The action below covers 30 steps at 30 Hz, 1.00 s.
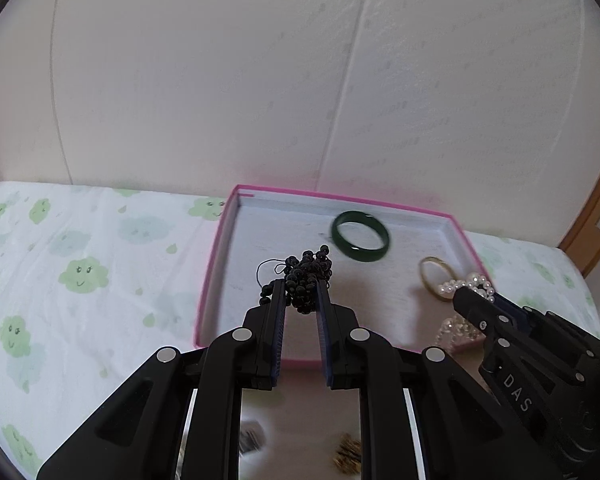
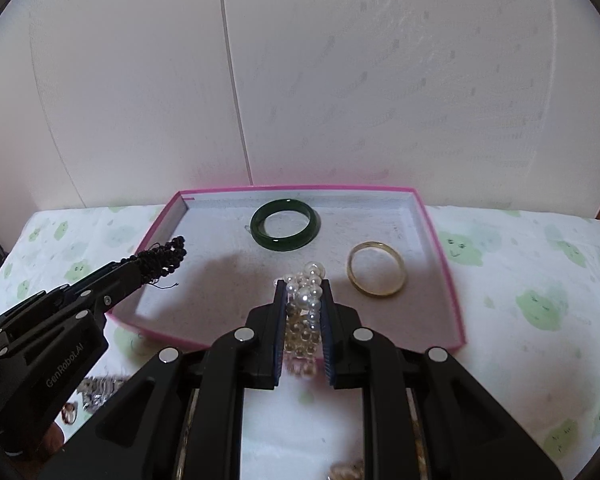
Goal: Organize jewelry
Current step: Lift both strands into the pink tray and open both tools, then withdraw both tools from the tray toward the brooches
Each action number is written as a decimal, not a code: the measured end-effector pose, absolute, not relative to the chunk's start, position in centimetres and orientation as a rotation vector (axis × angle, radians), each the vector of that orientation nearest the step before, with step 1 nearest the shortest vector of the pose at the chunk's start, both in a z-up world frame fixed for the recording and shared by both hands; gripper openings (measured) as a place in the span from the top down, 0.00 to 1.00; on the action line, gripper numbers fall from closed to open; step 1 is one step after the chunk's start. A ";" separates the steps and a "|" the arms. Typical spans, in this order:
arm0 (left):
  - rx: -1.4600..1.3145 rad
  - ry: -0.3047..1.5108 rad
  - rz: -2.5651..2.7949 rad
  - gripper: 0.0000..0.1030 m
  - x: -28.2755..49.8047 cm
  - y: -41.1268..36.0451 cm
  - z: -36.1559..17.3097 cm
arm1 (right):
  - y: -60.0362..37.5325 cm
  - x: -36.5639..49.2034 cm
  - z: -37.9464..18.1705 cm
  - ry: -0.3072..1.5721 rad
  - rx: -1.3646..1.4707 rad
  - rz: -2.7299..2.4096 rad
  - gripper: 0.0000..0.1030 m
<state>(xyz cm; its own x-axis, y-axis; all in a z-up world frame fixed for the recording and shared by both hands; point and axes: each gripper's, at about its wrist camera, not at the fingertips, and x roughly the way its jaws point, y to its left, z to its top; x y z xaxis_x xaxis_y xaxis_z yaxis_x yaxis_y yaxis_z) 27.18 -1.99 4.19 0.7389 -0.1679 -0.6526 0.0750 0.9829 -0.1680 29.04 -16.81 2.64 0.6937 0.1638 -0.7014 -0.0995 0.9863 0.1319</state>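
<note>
Left gripper (image 1: 300, 292) closed on a bunch of black beads (image 1: 306, 276); a loose thread loops off the bunch to the left. Bunch hangs above the near-left floor of the pink box (image 1: 220, 240). Right gripper (image 2: 303, 296) closed on a pearl strand (image 2: 306, 288), pearls bulging above the fingertips and more of the strand trailing down between the fingers.

Box sits on a sheet with green cloud faces (image 1: 84, 276), its far rim close to a pale padded wall (image 1: 220, 80). Inside: green bangle (image 2: 285, 227) lying flat toward the back, gold ring (image 2: 377, 269) flat at right, apart from the bangle.

Right wrist view alone shows the whole box floor and all four rims; left gripper (image 2: 140, 268) enters from the left over the box's left rim. Left wrist view alone shows the thread, and the right gripper (image 1: 474, 292) with pearls just in front of the ring, over the right side of the box.

Bare floor in the box's middle and near-left part. Right rim lies close beside the ring.
</note>
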 end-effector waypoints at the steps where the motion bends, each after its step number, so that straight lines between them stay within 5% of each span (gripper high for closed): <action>1: -0.137 0.740 -0.129 0.85 27.6 -1.8 3.9 | -16.7 29.5 2.2 0.800 0.088 0.148 0.86; 11: -0.160 0.791 -0.079 0.83 29.4 -0.7 1.7 | -16.3 31.7 -0.4 0.857 0.102 0.158 0.80; 12: -0.165 0.791 -0.082 0.69 29.3 -0.7 1.7 | -16.4 31.6 -0.5 0.853 0.110 0.157 0.71; 14: -0.162 0.769 -0.067 0.48 29.0 -0.6 1.9 | -16.5 31.2 -0.2 0.843 0.101 0.150 0.71; 30: -0.146 0.726 -0.069 0.47 25.1 0.2 2.7 | -19.1 24.9 0.9 0.834 0.118 0.106 0.63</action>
<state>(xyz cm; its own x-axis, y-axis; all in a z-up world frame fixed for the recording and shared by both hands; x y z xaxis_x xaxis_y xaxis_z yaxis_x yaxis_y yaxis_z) 25.12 0.17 2.74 0.7458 -0.1132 -0.6565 0.0117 0.9875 -0.1570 24.93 -19.06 0.92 0.6674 0.1404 -0.7314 -0.0475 0.9881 0.1463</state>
